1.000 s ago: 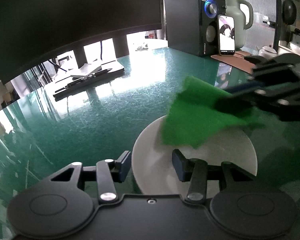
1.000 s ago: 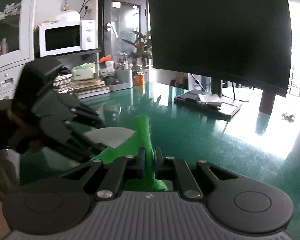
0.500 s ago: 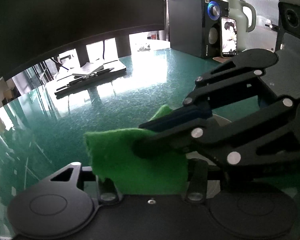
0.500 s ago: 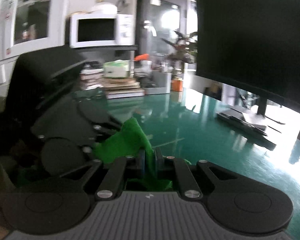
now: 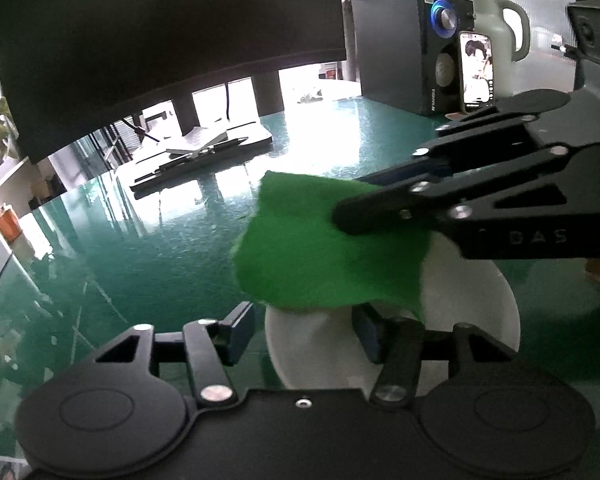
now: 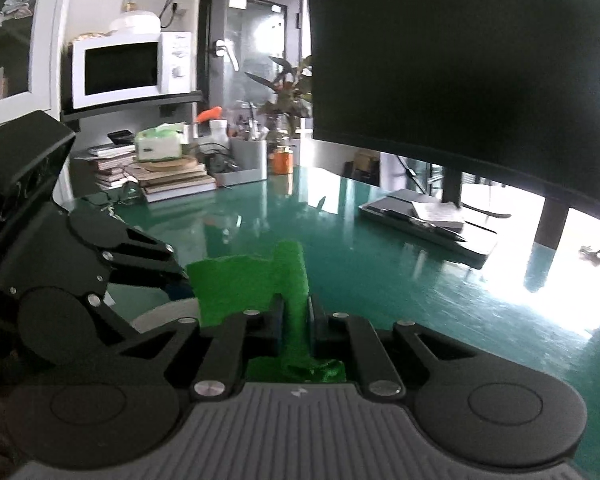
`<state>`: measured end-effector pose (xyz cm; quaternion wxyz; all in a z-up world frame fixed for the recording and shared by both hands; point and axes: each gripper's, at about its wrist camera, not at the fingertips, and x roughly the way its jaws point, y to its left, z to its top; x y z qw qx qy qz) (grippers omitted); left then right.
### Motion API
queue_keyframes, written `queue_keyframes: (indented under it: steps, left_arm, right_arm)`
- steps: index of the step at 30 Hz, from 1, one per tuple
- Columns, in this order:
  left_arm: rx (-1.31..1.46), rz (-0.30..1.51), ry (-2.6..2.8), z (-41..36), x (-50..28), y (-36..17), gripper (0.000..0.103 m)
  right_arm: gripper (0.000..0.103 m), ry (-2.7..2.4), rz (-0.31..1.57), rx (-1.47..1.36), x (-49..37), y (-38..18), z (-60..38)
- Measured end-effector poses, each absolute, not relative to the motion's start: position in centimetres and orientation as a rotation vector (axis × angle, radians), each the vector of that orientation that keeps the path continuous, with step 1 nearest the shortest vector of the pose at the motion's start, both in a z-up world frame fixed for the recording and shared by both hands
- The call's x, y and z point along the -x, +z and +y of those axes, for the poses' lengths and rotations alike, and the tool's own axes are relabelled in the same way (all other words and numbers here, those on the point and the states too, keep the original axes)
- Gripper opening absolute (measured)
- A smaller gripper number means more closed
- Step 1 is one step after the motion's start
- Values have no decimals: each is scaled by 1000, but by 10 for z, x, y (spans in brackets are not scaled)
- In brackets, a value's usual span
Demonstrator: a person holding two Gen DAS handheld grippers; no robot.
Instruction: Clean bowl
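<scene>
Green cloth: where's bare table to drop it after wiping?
Bare table lies left of the white bowl, between it and the monitor stand. Crowded spots: the far corner by the speaker and phone, and the books.

Glossy green table (image 5: pixel 148 248) with white bowl (image 5: pixel 472 304), speaker (image 5: pixel 404 48).

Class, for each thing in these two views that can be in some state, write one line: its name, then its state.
Left gripper: jaws open, astride the bowl's rim.
Right gripper: jaws shut on the green cloth.
Green cloth: draped over the bowl.
White bowl: upright on the table.
Monitor: screen dark.
Phone: screen lit.
Microwave: door closed.
</scene>
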<state>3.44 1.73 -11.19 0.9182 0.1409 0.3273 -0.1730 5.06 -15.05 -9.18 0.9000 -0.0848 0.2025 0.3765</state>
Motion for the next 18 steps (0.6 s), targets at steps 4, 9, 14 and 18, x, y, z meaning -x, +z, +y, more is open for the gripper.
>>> queue_keyframes:
  steps: [4, 9, 14, 18]
  left_arm:
    - [-287, 675, -337, 17, -33, -112, 57]
    - [-286, 675, -309, 15, -32, -112, 61]
    - [-284, 669, -288, 14, -30, -112, 63]
    - [-272, 675, -280, 22, -28, -110, 67]
  right_arm:
    - [11, 751, 421, 195, -42, -94, -159]
    - [11, 726, 421, 214, -28, -95, -168]
    - [13, 730, 395, 271, -16, -84, -169]
    - [12, 733, 371, 322, -6, -74, -169]
